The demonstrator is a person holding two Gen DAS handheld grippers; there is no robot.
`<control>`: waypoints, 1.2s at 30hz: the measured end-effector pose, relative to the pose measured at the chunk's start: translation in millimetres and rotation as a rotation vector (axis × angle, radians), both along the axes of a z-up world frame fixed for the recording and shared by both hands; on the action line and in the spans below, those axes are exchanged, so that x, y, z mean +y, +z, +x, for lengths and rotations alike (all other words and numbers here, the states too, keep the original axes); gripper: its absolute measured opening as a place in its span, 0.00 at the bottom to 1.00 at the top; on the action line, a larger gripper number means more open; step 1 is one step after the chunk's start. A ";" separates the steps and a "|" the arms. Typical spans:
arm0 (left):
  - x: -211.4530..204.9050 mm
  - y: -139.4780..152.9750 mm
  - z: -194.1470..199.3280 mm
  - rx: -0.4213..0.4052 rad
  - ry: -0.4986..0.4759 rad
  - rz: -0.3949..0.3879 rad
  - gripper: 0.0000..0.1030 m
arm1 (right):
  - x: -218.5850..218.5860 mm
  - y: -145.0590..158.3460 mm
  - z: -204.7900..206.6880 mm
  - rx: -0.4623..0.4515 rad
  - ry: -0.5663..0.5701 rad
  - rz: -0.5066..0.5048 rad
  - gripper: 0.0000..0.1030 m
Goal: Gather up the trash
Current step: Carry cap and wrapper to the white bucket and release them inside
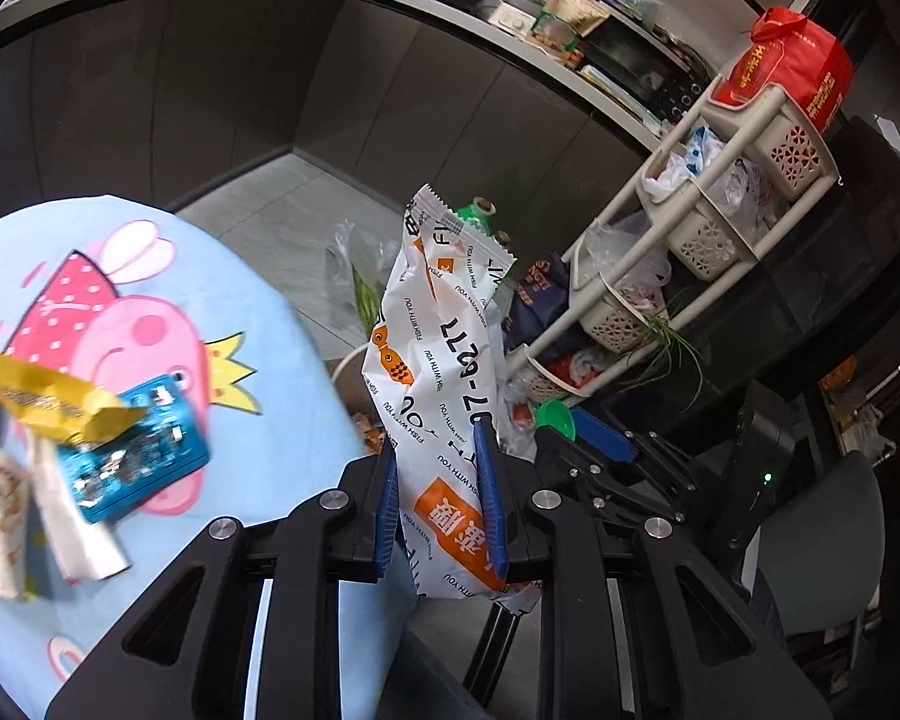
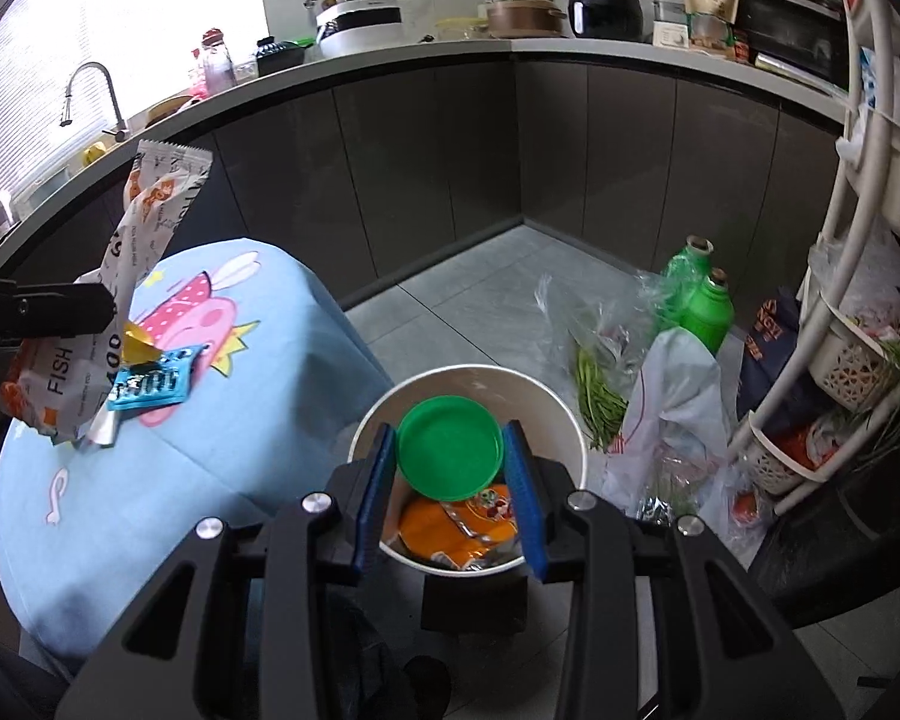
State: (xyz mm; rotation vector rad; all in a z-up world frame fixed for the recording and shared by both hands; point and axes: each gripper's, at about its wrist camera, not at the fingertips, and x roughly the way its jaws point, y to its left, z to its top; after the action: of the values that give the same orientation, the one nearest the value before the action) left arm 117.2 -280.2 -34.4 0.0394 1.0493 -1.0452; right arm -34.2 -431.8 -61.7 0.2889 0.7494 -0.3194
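My left gripper [image 1: 441, 468] is shut on a white and orange snack wrapper [image 1: 444, 360], held upright off the right edge of the round table [image 1: 258, 324]. The wrapper also shows in the right wrist view [image 2: 144, 228], with the left gripper [image 2: 42, 306] beside it. My right gripper [image 2: 450, 462] is shut on a green plastic lid [image 2: 450, 450], held over a white trash bucket [image 2: 564, 420] with orange wrappers [image 2: 456, 531] inside. On the table lie a yellow wrapper [image 1: 54, 402], a blue packet [image 1: 138, 456] and a white wrapper [image 1: 66, 528].
The table has a light-blue cartoon cloth [image 2: 150, 450]. On the floor stand green bottles [image 2: 699, 300], a bag of greens [image 2: 594, 384] and plastic bags [image 2: 672, 420]. A white basket rack [image 1: 690, 228] is at the right. Dark cabinets [image 2: 480, 162] run behind.
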 end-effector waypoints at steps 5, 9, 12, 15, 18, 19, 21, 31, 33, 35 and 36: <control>-39.2 -26.1 7.7 0.030 -0.024 0.037 0.22 | -15.7 -25.4 2.9 0.033 -0.002 0.037 0.36; -64.5 -45.7 13.2 0.043 -0.043 0.086 0.22 | -22.9 -46.4 10.3 0.059 0.003 0.072 0.36; -78.4 -60.1 15.9 0.033 -0.053 0.133 0.23 | -25.8 -63.0 18.2 0.081 0.013 0.094 0.36; -90.8 -73.9 16.0 0.010 -0.066 0.179 0.24 | -29.2 -79.7 26.3 0.102 0.015 0.120 0.36; -99.8 -85.5 13.7 -0.031 -0.078 0.228 0.25 | -32.4 -97.2 35.0 0.122 0.019 0.149 0.36; -102.8 -88.9 12.9 -0.040 -0.085 0.241 0.25 | -32.7 -101.7 36.8 0.129 0.020 0.152 0.36; -105.9 -92.7 11.9 -0.059 -0.094 0.257 0.34 | -33.0 -110.1 40.9 0.140 0.027 0.147 0.40; -78.0 -57.0 30.1 -0.161 0.114 0.155 0.92 | -21.2 -97.2 24.7 0.083 0.095 0.054 0.96; -75.3 -54.3 33.0 -0.148 0.132 0.154 0.92 | -21.2 -94.5 23.0 0.078 0.094 0.062 0.96; -71.7 -52.7 33.5 -0.149 0.144 0.156 0.92 | -20.8 -92.9 23.7 0.084 0.092 0.066 0.97; -70.0 -51.0 33.7 -0.152 0.146 0.156 0.92 | -19.6 -92.4 24.0 0.089 0.091 0.067 0.97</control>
State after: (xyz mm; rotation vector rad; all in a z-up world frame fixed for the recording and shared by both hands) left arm 150.9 -350.3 -85.4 0.1637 0.9782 -0.8148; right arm -10.2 -451.4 -154.1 0.3042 0.8591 -0.2220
